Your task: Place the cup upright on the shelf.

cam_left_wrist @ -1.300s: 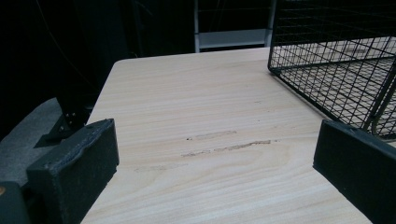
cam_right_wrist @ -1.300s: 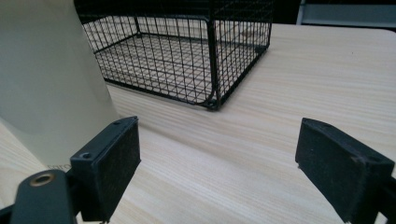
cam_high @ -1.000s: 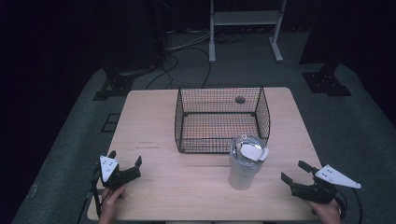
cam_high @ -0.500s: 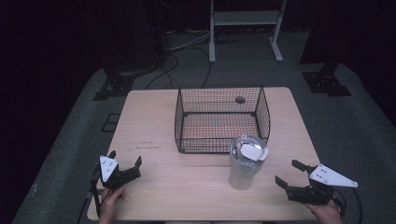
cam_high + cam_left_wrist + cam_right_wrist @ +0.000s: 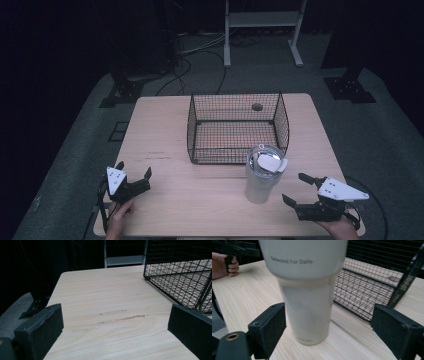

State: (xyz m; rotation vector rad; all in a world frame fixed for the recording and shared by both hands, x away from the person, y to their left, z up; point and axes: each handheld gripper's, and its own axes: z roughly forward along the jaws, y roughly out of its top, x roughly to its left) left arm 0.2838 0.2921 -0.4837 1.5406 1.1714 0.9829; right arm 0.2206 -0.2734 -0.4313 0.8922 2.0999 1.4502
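A tall white tumbler [image 5: 262, 175] with a lid stands upright on the wooden table [image 5: 165, 125], just in front of a black wire basket [image 5: 235, 127]. My right gripper [image 5: 298, 189] is open at the front right, jaws spread toward the tumbler and a short way off it. In the right gripper view the tumbler [image 5: 308, 290] rises between and beyond the two black jaws. My left gripper [image 5: 133, 170] is open near the front left corner, with bare wood between its jaws. The left gripper view has the basket [image 5: 180, 272] at its right.
A small dark spot [image 5: 257, 106] lies on the table behind the basket. The table edge runs close to both hands. Dark stands, cables and a metal frame [image 5: 262, 20] sit on the floor beyond the table.
My right gripper has moved left, nearer the tumbler. The left gripper has stayed where it was.
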